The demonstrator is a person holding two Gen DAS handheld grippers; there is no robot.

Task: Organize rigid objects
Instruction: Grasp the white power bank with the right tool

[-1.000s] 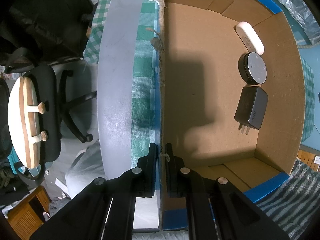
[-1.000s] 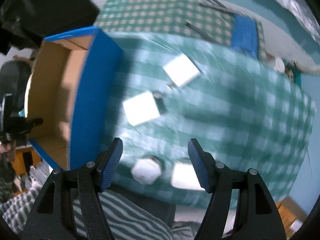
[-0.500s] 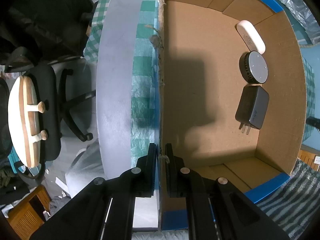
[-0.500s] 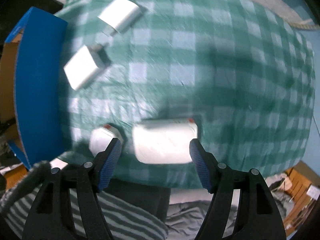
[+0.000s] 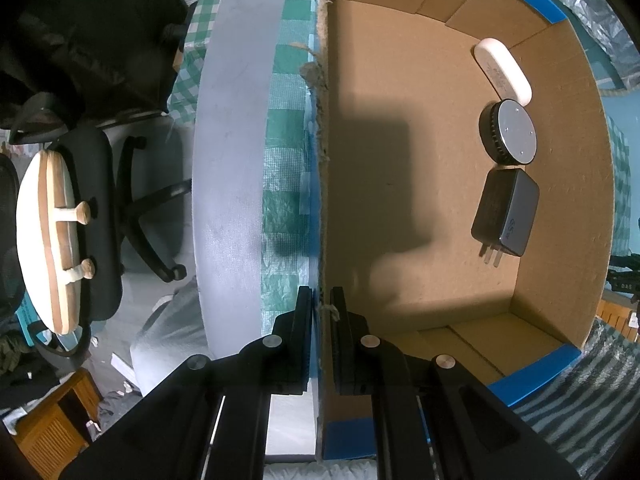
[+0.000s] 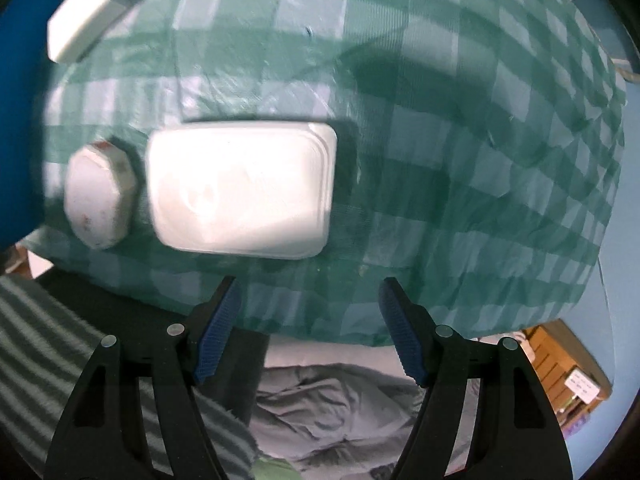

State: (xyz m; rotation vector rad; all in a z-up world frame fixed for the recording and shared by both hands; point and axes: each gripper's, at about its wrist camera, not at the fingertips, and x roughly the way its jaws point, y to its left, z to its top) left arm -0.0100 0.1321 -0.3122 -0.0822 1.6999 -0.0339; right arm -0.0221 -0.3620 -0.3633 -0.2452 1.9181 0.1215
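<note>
Presently listed, with the box (image 5: 420,184) as landmark:

Left gripper (image 5: 321,304): pointing straight down, jaws clamped on the box's torn near wall, one finger outside, one inside.

Inside the box, along the wall opposite that grip: white oval case (image 5: 503,71) toward one corner; black round puck (image 5: 509,133) with a grey face just beside it; dark charger (image 5: 506,219) next in line, prongs pointing away from the puck. Rest of the cardboard floor in shadow.

Outside the box, on the green checked cloth (image 6: 460,168) covering the table: large white rounded block (image 6: 242,190), flat on the cloth, near the cloth's front edge; small white faceted piece (image 6: 100,192) just beside it, on the side toward the box's blue wall (image 6: 18,128); white adapter (image 6: 86,20) farther back, also near that wall.

Right gripper (image 6: 308,332): tilted steeply down over the cloth's front edge, jaws apart, blue pads facing each other, nothing between them; block just ahead of the fingertips, untouched. Picture somewhat blurred.

Beyond the box on the left gripper's side: grey board (image 5: 232,168) on the cloth, black chair (image 5: 100,216) on the floor.
</note>
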